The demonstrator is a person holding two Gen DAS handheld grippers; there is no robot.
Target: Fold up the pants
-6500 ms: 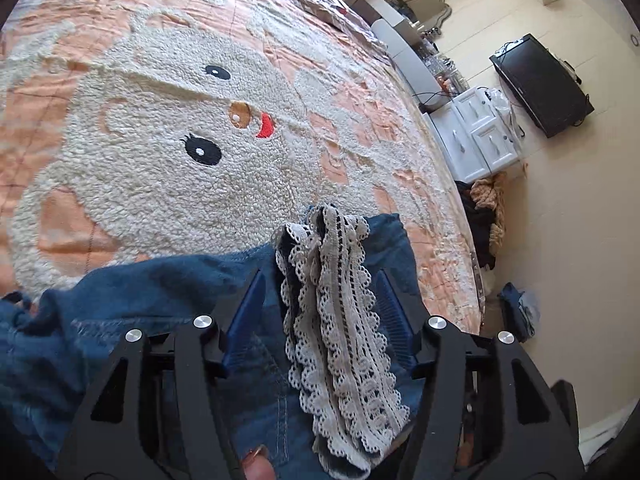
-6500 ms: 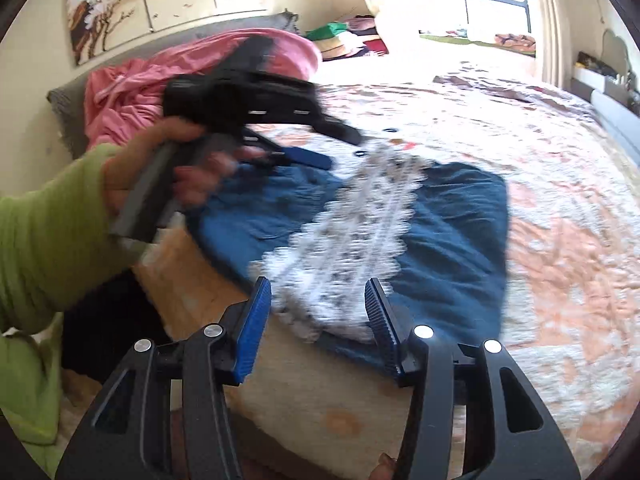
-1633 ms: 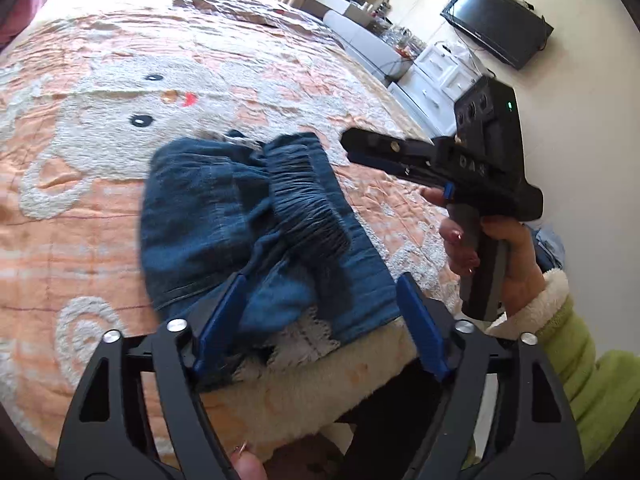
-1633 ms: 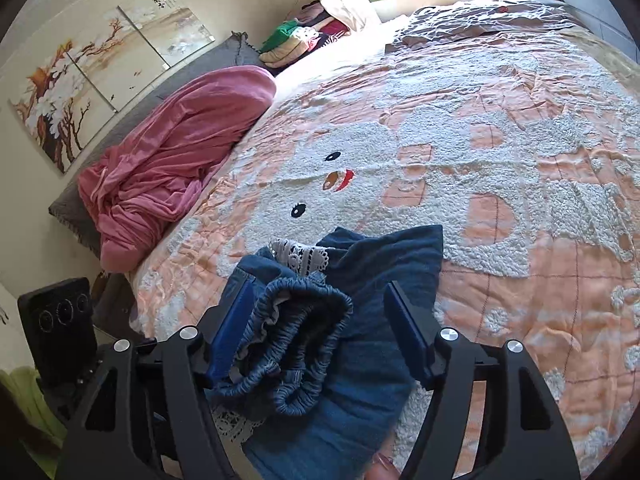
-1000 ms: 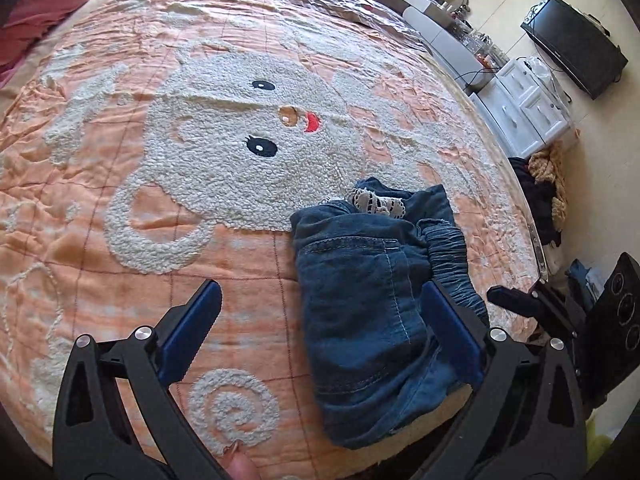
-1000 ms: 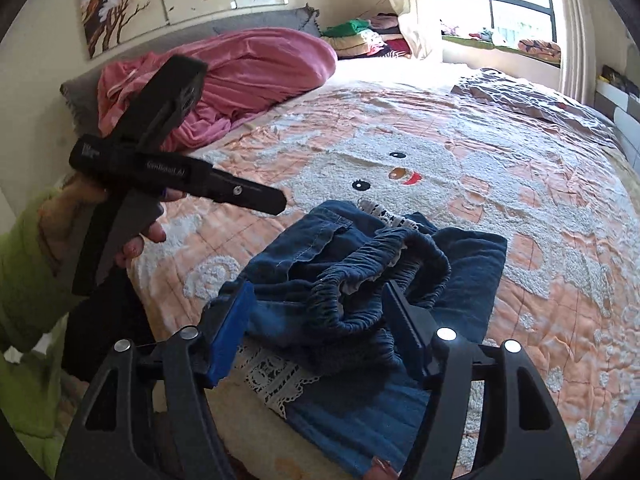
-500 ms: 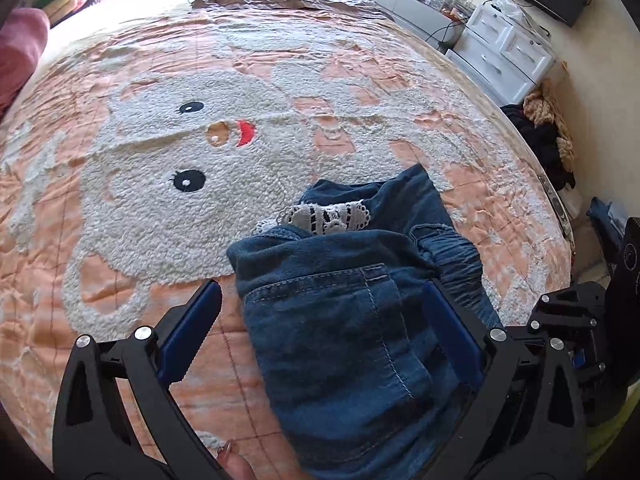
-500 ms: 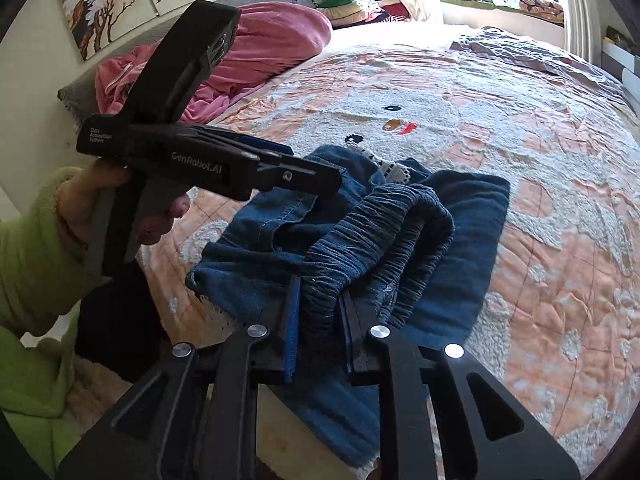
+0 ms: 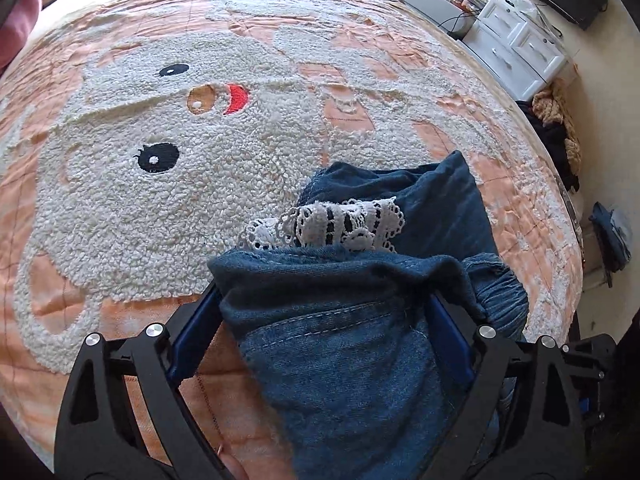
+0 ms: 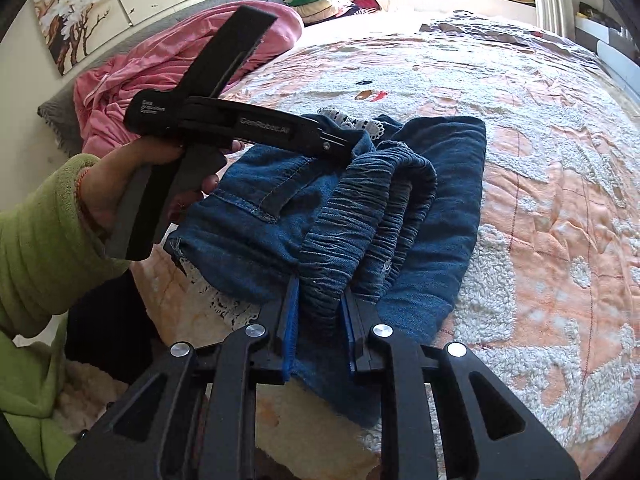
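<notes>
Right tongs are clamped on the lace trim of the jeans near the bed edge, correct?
Not the lace trim. The right wrist view shows the right tongs clamped on the gathered elastic waistband of the jeans near the bed edge.

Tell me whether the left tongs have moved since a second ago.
Yes. The left tongs have come forward and down over the jeans, closer to the bear's embroidered eye on the bedspread.

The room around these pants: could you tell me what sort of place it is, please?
Almost certainly a home bedroom. The pants lie on a wide bed with an orange quilted bedspread, a pink blanket is heaped at its head, and a white dresser stands by the wall.
</notes>
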